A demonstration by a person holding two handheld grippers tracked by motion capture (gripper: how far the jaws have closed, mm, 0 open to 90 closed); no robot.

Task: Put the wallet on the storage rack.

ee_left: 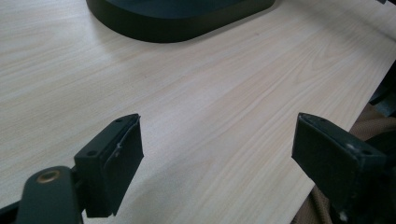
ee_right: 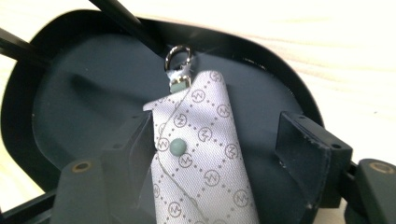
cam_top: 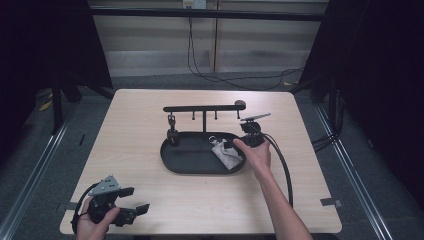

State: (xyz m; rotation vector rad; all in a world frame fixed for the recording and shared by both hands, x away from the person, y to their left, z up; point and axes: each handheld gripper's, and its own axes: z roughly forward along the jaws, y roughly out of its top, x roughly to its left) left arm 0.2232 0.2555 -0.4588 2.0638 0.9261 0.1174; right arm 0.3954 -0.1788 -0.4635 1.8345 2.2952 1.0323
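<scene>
A pale grey patterned key pouch (ee_right: 205, 158) with a silver clasp (ee_right: 179, 58) and a grey snap button lies flat in the right half of a black oval tray (cam_top: 180, 162). My right gripper (ee_right: 215, 149) hovers low over it, open, one jaw on each side of the pouch; whether they touch it I cannot tell. In the high view the pouch (cam_top: 226, 154) lies just under the right gripper (cam_top: 233, 145). My left gripper (cam_top: 135, 200) is open and holds nothing near the table's front left corner; its own view has the left gripper (ee_left: 217, 149) over bare wood.
A black rack bar (cam_top: 202, 107) with small hooks stands on a post at the tray's back. A small dark item (cam_top: 172, 134) hangs from its left hook. The tray's rim (ee_left: 177, 25) lies ahead of the left gripper. Cables trail on the floor behind the table.
</scene>
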